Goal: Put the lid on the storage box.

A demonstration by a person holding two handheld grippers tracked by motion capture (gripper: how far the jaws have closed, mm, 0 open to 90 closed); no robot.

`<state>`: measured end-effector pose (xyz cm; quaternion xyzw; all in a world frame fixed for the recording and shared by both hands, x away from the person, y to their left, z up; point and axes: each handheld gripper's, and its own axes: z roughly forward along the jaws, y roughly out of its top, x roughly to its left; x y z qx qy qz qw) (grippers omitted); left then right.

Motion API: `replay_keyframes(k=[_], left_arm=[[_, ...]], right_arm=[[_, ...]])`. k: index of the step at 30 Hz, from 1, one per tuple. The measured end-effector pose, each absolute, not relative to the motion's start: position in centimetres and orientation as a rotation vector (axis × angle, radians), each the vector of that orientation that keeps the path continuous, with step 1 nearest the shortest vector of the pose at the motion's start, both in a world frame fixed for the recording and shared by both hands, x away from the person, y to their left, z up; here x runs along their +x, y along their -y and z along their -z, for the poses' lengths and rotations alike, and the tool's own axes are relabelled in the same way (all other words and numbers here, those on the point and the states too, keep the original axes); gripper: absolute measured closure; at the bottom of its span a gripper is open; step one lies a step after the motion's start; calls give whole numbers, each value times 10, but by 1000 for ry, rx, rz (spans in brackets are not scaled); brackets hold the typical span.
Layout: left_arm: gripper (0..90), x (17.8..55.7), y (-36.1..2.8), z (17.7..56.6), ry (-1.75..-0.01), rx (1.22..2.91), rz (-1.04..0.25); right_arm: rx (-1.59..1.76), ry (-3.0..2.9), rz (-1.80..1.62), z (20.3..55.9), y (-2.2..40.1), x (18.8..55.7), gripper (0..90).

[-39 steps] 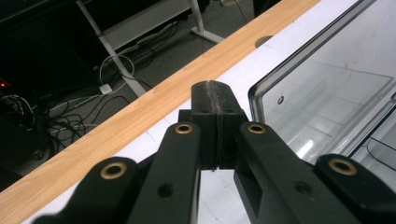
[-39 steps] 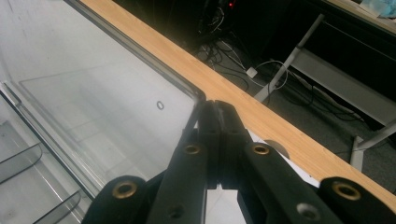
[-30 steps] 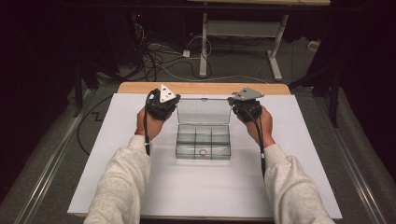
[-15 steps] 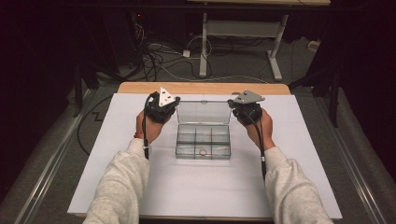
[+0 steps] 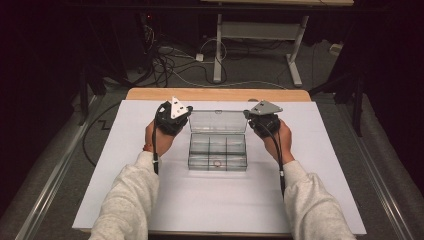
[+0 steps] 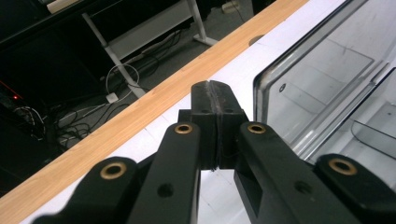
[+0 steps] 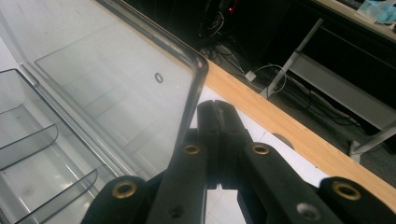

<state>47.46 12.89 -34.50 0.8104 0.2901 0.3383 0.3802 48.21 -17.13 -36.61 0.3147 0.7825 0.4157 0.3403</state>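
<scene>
The clear box sits in the middle of the white bench, its lid standing up at 12 o'clock; the left gripper at 10 o'clock and the right gripper at 2 o'clock are both closed on nothing, just beside the lid's corners. I think the lid comes down next; both must push it evenly. The see-through box has small compartments and a tiny ring inside.

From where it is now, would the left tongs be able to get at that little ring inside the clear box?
Probably yes. The clear box has its lid standing open at the back, so the ring in a front compartment lies uncovered. The left tongs sit shut beside the lid's left edge and would need to open.
</scene>
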Motion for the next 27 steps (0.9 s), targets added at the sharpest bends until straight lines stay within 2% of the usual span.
replay_keyframes(k=[2,3,27], left_arm=[[870,474,-129,345,-701,2071,-873],[870,470,-129,346,-752,2067,-865],[870,444,-127,357,-745,2033,-889]], right_arm=[[820,-2035,-1084,367,171,480,900],[815,-2034,-1083,367,172,479,900],[808,-2001,-1085,376,169,455,900]])
